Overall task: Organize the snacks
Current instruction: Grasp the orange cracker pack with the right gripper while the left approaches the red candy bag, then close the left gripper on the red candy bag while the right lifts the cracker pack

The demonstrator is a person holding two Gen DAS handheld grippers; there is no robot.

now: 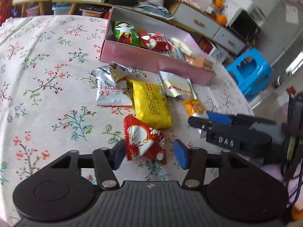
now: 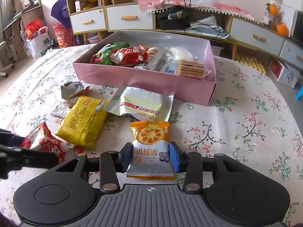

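Observation:
A pink box (image 1: 151, 59) (image 2: 144, 79) stands on the floral tablecloth and holds several snack packs. Loose packs lie in front of it: a yellow pack (image 1: 150, 105) (image 2: 83, 121), a pale cream pack (image 1: 178, 85) (image 2: 144, 104), white packs (image 1: 111, 92), and a red pack (image 1: 144, 141) (image 2: 45, 141). My left gripper (image 1: 150, 154) is open with its fingers on either side of the red pack. My right gripper (image 2: 150, 158) is shut on an orange-and-silver biscuit pack (image 2: 150, 147), which also shows in the left wrist view (image 1: 195, 107).
The tablecloth (image 1: 47, 75) covers the whole table. Behind it stand a low cabinet with drawers (image 2: 121, 19), shelves and bags. A blue plastic stool (image 1: 250, 71) stands on the floor beyond the right table edge. The right gripper's body (image 1: 236, 134) reaches in beside my left gripper.

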